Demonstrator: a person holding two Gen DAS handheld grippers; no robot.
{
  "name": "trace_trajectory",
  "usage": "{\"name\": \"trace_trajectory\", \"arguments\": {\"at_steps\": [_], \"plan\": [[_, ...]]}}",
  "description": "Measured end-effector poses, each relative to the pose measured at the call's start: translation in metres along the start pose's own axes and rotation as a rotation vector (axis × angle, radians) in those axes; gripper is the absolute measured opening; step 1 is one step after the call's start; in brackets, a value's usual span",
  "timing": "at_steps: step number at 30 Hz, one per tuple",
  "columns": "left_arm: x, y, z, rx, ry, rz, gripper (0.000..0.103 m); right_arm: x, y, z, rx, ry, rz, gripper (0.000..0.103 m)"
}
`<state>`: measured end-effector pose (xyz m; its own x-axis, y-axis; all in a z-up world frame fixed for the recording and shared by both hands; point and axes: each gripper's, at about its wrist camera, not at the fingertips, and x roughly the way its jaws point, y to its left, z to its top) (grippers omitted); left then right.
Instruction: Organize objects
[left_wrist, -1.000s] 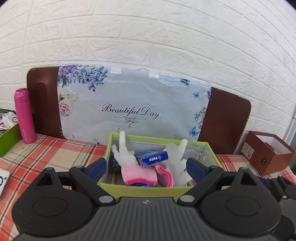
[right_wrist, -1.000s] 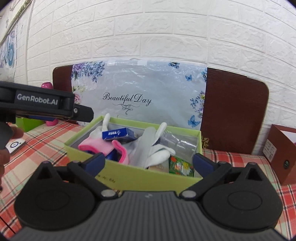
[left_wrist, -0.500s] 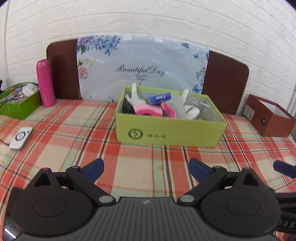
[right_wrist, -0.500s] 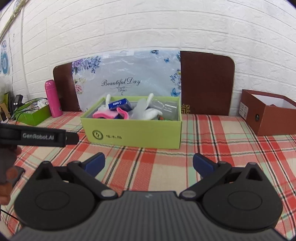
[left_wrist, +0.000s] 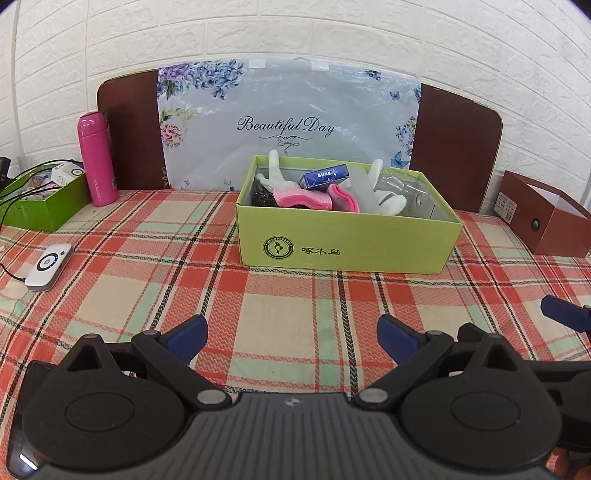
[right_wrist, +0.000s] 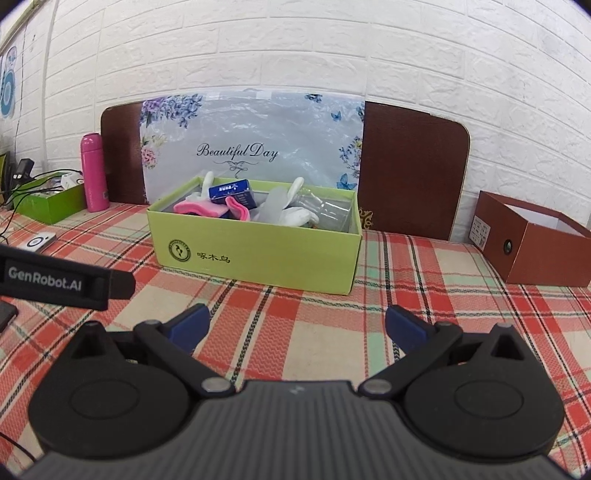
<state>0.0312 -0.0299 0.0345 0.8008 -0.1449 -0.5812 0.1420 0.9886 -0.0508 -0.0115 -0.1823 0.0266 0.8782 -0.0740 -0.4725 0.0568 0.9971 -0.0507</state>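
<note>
- The lime-green box (left_wrist: 347, 240) stands on the plaid tablecloth (left_wrist: 280, 306), towards the far side, in front of a floral "Beautiful Day" sheet (left_wrist: 288, 125) propped against the brick wall.
- Heaped in the box are white gloves with pink cuffs (left_wrist: 306, 197), a small blue carton (left_wrist: 325, 176) lying on top of them, and clear plastic packaging (right_wrist: 328, 206) at the right end.
- The left gripper (left_wrist: 291, 334) hangs over the near cloth with its fingers spread wide and nothing between them.
- The right gripper (right_wrist: 295, 325) is likewise spread and empty, well short of the box.
- The gloves look soft and light; they would probably sag and drag their neighbours, so a pinch on the thick pink cuff seems surer than on a limp finger.
- The blue carton appears light and stiff, likely easy to crush; grasping across its two long sides should hold it squarely.
- The clear packaging looks slippery and thin, so a gentle grip at a folded edge suits it.
- To the left stand a pink flask (left_wrist: 96, 158) and a green tray of cables (left_wrist: 40, 203); a brown box (right_wrist: 532, 240) sits to the right.
</note>
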Motion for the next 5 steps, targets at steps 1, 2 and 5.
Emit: {"name": "trace_trajectory", "arguments": {"at_steps": [1,2,5], "plan": [[0.0002,0.0001,-0.0008,-0.001,0.000,-0.003,0.101,0.0013,-0.0003,-0.0001,0.004,0.002,-0.002,0.103],[0.0005,0.0001,-0.0013,-0.002,0.000,-0.001,0.101,0.0024,-0.0005,-0.0003,0.008,0.003,-0.003,0.103],[0.0009,-0.0013,-0.0019,0.006,0.000,0.006,0.101,0.0053,-0.0005,-0.0007,0.014,0.011,-0.003,0.103]]}}
